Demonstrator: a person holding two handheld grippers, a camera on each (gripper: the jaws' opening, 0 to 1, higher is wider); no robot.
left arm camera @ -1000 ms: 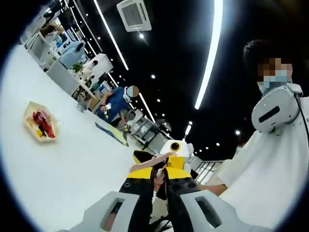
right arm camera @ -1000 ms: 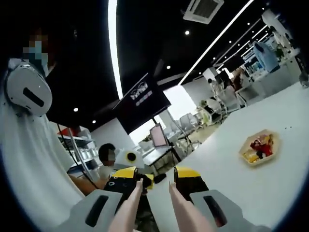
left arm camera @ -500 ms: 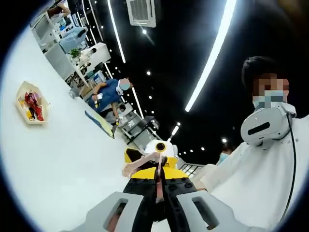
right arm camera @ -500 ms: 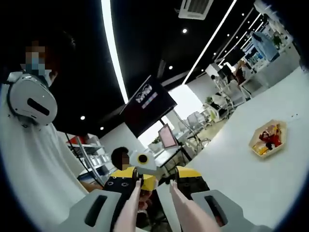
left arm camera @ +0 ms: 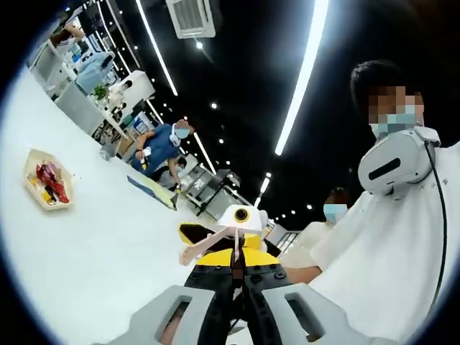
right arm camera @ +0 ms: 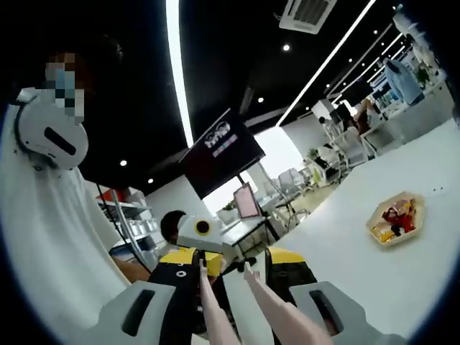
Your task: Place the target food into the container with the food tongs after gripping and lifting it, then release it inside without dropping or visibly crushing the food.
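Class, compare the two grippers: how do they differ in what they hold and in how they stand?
The right gripper holds pink food tongs, their two arms spread apart; the left gripper has its black jaws drawn together, with nothing seen between them. Seen from the left gripper, the food tray lies left; from the right gripper, right. Both are raised off the white table, pointing toward each other.

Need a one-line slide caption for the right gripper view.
Right gripper holds pink tongs raised off the white table, well short of the food tray.
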